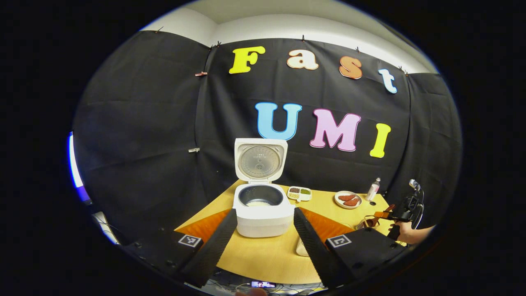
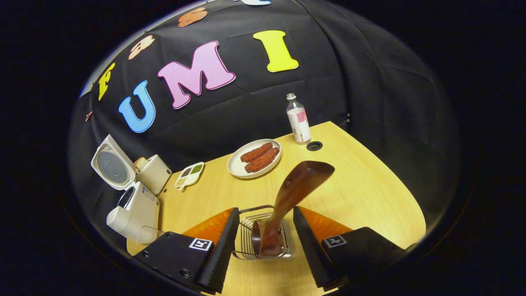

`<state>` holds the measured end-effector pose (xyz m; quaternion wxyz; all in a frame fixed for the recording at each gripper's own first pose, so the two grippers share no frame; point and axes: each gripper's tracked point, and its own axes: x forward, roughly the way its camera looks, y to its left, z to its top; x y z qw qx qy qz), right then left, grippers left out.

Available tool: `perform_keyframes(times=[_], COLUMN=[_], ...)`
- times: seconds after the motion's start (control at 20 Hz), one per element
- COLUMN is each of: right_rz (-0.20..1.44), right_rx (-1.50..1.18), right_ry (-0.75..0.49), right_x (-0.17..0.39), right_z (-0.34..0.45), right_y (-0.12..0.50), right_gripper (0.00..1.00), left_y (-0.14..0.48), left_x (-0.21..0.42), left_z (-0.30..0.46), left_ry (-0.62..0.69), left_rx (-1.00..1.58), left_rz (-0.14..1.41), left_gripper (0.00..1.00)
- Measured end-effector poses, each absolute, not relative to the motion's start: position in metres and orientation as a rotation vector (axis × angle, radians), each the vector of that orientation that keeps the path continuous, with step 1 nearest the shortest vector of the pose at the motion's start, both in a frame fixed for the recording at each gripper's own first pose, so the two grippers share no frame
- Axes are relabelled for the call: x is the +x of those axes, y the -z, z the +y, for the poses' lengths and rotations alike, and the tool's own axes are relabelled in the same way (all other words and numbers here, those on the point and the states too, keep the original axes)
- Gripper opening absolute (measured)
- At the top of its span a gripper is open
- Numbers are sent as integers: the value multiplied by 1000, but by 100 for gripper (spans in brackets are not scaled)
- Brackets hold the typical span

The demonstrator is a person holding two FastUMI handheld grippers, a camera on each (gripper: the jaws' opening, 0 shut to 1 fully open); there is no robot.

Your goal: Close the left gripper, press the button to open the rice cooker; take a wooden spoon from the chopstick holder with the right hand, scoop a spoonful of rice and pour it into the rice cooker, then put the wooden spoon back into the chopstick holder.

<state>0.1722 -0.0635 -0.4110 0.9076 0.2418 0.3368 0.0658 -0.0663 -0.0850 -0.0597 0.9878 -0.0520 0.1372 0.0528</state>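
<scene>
Already the rice cooker (image 1: 263,205) stands with its lid up near the tabletop's (image 1: 267,255) far left edge, and pale rice shows at the bottom of its dark inner pot. The wooden spoon (image 2: 287,201) stands in the wire chopstick holder (image 2: 263,236) toward the near right edge, leaning with its bowl uppermost. So, judging by how things lie, the task is either at its very end or at the pick-up; I cannot tell which.

The right tool (image 2: 263,246) has its fingers spread either side of the holder, touching neither it nor the spoon's handle. The left tool (image 1: 265,242) is also spread, hanging in front of the cooker and holding nothing.

The risks sit around the holder:
- The spoon leans, with its heavy bowl high. A brush from either finger could tip it out, or tip the light wire holder with it.
- If the right tool closes here, the fingers may catch the holder's rim rather than the handle, dragging the holder across the tabletop.
- If it backs off at a slant, a finger could hook the wire rim.

Farther off, the plate (image 2: 254,162) of reddish pieces, the bottle (image 2: 298,121) near the far right corner and the small divided dish (image 2: 189,172) beside the cooker are well apart from the right tool and look safe. The raised lid could be knocked shut if the left tool pushes forward.
</scene>
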Motion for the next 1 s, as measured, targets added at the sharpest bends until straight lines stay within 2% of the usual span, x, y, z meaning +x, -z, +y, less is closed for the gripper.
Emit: perform_keyframes(times=[0.15, 0.25, 0.6, 1.0], right_rz=[714, 719, 697, 520], right_rx=[471, 481, 409, 262], right_ry=[-118, -92, -63, -95], right_x=[152, 137, 79, 36], right_z=[-72, -79, -100, -95], right_y=[406, 402, 370, 260], right_gripper=[86, 97, 99, 99], left_y=[58, 53, 30, 8], left_x=[-66, -63, -35, 17], left_z=[-85, -86, -82, -63], left_ry=[-77, -52, 18, 79], left_rx=[-89, -94, -105, -103], left_rz=[263, 249, 174, 90], left_gripper=[96, 96, 96, 95])
